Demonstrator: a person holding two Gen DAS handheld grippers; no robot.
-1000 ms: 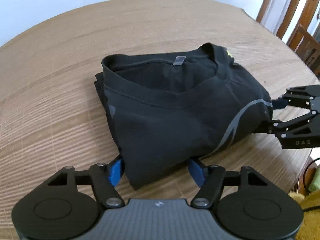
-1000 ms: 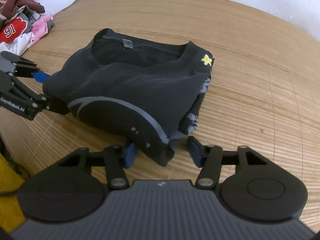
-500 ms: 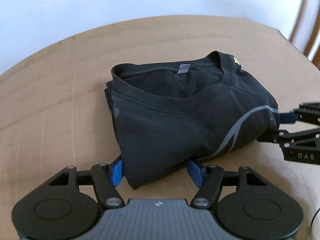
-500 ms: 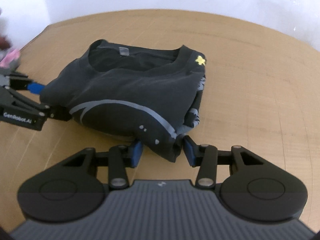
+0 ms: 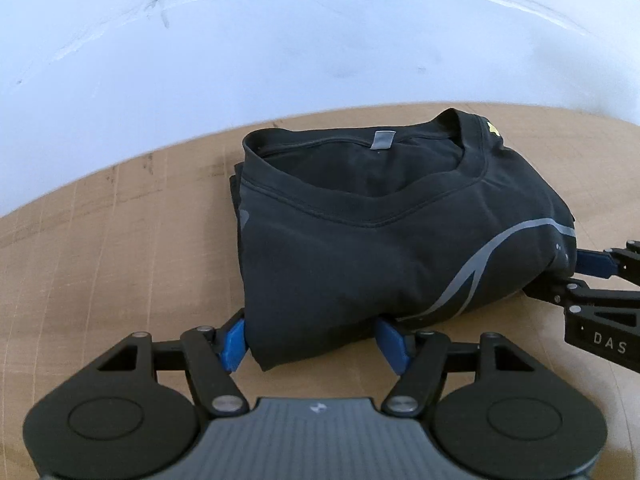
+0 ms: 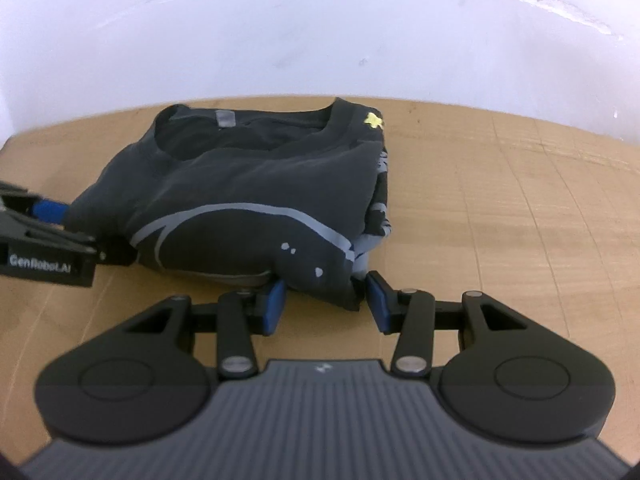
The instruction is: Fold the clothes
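A folded black T-shirt [image 5: 380, 240] with grey curved stripes and a small yellow mark at the collar lies on the wooden table [image 5: 100, 260]. My left gripper [image 5: 312, 340] is shut on the shirt's near left corner, its blue pads pressing the bundle from both sides. My right gripper [image 6: 324, 300] is shut on the shirt [image 6: 248, 200] at its near right corner. In the left wrist view the right gripper [image 5: 576, 276] holds the shirt's right end. In the right wrist view the left gripper [image 6: 76, 232] holds its left end.
A white wall [image 5: 320, 40] rises just behind the table's far edge, close behind the shirt. Bare wood table [image 6: 520, 220] lies to the shirt's right, and more to its left in the left wrist view.
Both grippers have moved the folded shirt toward the wall, which now fills the background. The chairs and the pile of clothes have left the views. The right gripper's fingers have closed in on the shirt.
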